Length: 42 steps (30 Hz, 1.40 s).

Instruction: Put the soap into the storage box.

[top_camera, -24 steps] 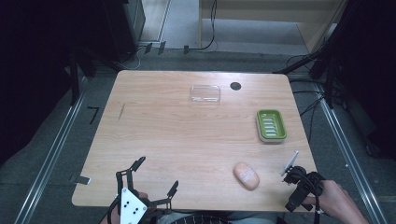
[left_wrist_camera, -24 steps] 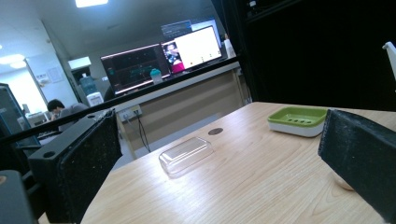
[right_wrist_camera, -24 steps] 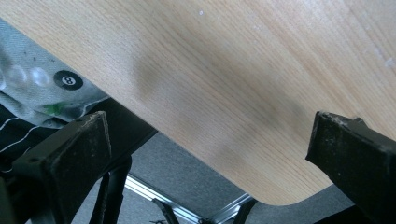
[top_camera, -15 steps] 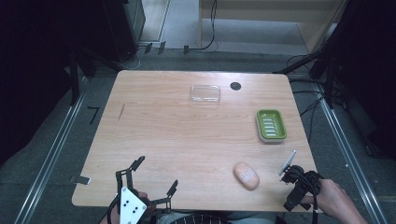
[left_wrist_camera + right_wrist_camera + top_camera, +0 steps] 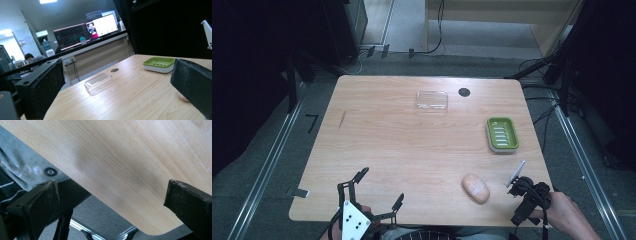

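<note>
Both grippers wait at the counter's (image 5: 377, 135) near edge with jaws spread and empty, the right gripper (image 5: 518, 186) just beside the soap bar (image 5: 475, 188), likely readying to lift it toward the green soap dish (image 5: 502, 134)

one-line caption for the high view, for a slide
Soap bar, green soap dish and clear lid on the table.

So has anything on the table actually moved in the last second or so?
Hardly. The right tool near the table's front right corner has eased slightly back toward the person, its jaws wide apart and holding nothing. The left tool sits as before, open and empty. The soap bar, green soap dish and clear lid lie untouched where they were.
</note>
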Available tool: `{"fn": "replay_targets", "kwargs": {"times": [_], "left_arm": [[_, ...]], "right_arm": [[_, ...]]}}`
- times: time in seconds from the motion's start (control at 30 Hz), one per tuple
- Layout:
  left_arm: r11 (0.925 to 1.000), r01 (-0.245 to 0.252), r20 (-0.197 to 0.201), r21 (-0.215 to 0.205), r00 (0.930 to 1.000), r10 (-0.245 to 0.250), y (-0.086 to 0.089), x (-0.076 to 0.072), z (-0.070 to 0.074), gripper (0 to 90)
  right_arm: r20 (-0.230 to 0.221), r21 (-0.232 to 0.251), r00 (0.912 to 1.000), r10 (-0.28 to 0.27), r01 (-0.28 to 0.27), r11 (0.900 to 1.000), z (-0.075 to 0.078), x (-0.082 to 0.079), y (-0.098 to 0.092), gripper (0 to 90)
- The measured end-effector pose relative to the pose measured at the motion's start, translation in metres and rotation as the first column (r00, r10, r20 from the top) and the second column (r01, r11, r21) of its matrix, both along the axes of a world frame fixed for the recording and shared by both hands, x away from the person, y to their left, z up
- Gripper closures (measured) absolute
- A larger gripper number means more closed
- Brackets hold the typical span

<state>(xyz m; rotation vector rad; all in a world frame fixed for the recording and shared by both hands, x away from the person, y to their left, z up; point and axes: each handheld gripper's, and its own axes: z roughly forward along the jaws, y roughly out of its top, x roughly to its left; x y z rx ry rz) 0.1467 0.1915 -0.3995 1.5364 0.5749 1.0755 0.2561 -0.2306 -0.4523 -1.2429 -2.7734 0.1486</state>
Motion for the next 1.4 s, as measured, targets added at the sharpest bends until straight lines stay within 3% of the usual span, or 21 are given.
{"fn": "replay_targets", "kwargs": {"times": [0.67, 1.4], "left_arm": [[1.0000, -0.001, -0.001, -0.003, 1.0000, 0.001, 0.000, 0.001, 0.000, 0.0], [1.0000, -0.001, 0.000, -0.004, 1.0000, 0.001, 0.000, 0.001, 0.000, 0.0]], "right_arm": [[0.027, 0.021, 0.9983, 0.052, -0.052, 0.998, 0.011, 0.006, 0.040, 0.0], [0.035, 0.037, 0.9986, 0.041, -0.042, 0.998, 0.010, 0.019, 0.070, 0.0]]}}
